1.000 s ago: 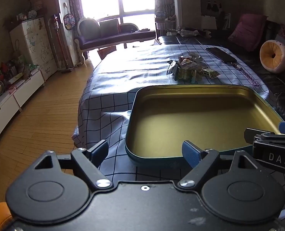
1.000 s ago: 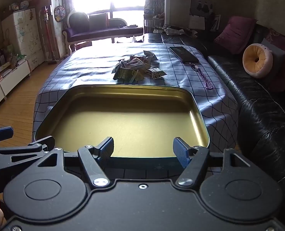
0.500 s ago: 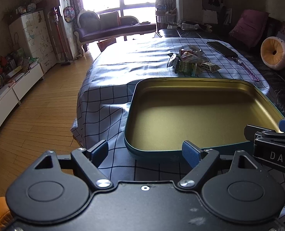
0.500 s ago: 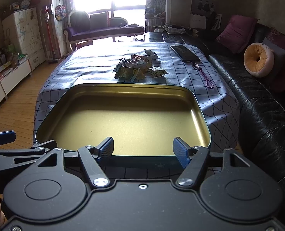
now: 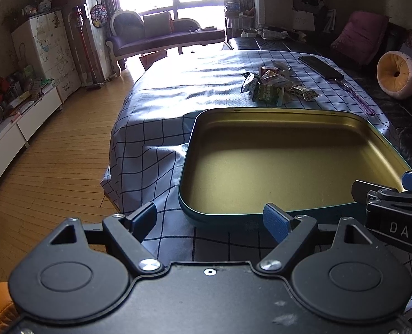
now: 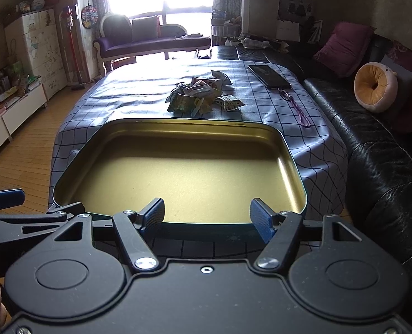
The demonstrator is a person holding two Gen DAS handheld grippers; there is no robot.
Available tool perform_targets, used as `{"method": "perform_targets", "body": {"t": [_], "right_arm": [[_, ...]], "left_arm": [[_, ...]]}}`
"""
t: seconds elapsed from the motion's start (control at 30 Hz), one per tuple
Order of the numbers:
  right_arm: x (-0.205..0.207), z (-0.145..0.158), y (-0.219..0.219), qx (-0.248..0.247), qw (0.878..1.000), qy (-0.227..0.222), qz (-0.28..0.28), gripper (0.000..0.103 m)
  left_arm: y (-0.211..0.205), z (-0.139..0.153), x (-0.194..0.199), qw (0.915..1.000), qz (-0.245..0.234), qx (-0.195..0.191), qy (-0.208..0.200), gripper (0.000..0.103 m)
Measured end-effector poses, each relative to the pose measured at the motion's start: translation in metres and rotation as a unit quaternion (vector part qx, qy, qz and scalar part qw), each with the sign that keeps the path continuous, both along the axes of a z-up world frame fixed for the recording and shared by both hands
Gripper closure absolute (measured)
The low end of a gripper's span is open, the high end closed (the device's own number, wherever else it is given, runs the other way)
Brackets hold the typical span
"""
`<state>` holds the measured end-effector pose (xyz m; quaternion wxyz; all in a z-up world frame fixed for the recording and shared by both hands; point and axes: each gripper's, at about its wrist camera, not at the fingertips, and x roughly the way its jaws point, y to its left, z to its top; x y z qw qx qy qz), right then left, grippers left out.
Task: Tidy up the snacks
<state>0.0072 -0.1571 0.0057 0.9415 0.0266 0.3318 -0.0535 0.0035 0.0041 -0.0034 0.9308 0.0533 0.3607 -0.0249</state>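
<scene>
Lying beyond tin (image 6: 289, 164), snack packets (image 6: 197, 97), far from both parted tongs (image 6: 206, 217)

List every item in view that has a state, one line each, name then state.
tin: open, lidless, nothing inside, flat on the checked cloth.
snack packets: loose pile on the cloth beyond the tin, none in it.
phone: flat on the cloth, screen dark.
left gripper: open, holding nothing.
right gripper: open, holding nothing.
</scene>
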Motion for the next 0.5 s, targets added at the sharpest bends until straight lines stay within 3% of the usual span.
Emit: {"method": "perform_targets", "body": {"t": [0.5], "right_arm": [[0.0001, 0.0001, 0.0013, -0.001, 1.000, 0.001, 0.003, 0.033]], "left_arm": [[0.0012, -0.0004, 0.0014, 1.0000, -0.001, -0.003, 0.006, 0.015]]}}
